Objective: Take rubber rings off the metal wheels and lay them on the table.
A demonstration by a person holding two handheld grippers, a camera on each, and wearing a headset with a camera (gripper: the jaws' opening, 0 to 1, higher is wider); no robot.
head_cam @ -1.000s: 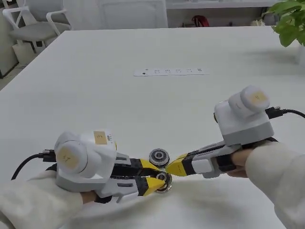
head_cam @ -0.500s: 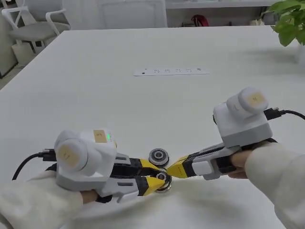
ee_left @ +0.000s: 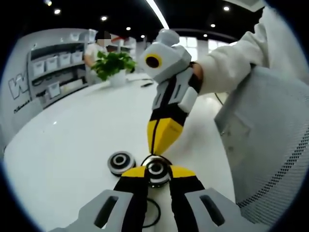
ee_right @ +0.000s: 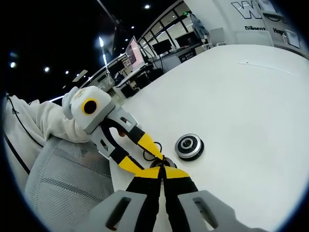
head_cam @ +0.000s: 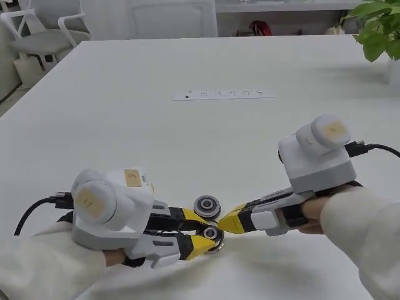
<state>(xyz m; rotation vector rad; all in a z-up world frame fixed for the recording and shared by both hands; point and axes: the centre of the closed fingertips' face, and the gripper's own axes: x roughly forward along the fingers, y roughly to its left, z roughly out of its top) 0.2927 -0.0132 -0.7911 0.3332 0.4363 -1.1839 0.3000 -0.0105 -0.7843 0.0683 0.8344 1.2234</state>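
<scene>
We find the left gripper (head_cam: 206,230) closed firmly on a metal wheel (ee_left: 157,168), low over the desk (head_cam: 187,144). The right gripper (head_cam: 222,221), entering from 3 o'clock, has its jaws pinched almost together on that wheel's rubber ring (ee_left: 165,159). A second wheel (head_cam: 207,205) lies on the desk at 11 o'clock, just beside the first.
</scene>
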